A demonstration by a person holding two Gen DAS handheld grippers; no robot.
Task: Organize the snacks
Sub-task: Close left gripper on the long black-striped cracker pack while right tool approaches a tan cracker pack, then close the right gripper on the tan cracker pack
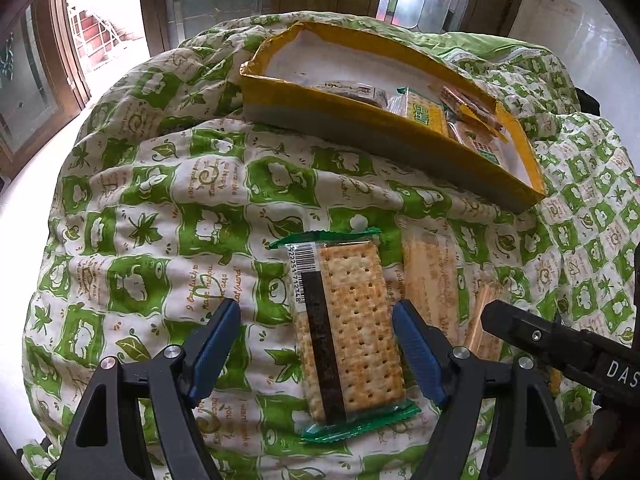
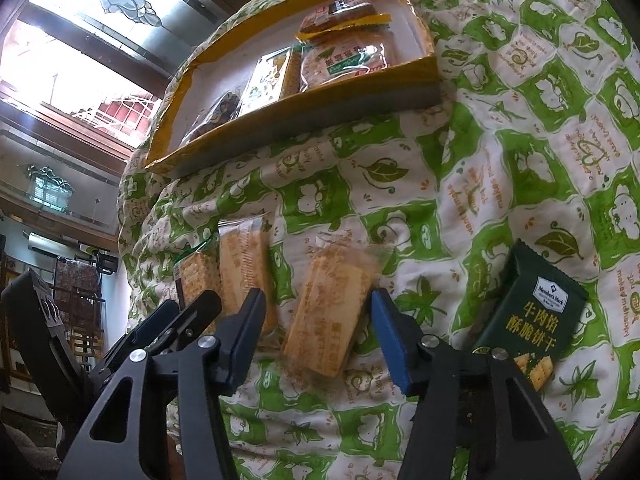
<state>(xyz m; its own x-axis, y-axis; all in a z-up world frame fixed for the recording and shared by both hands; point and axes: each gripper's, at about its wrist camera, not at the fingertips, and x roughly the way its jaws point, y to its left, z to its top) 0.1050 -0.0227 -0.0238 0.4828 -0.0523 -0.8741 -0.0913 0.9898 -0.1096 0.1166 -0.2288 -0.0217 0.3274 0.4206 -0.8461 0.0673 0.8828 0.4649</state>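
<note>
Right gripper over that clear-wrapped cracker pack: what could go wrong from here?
1. The clear-wrapped cracker pack lies skewed between the right gripper jaws, which do not touch it yet; closing may twist it or pinch only film.
2. The quilt is soft and wrinkled, so the jaws could snag cloth.
3. The left gripper straddles the green-edged cracker pack right alongside; the two tools could bump.

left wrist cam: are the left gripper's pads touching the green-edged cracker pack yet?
No: the left gripper straddles the cracker pack, with cloth visible between each blue pad and the wrapper.
</note>
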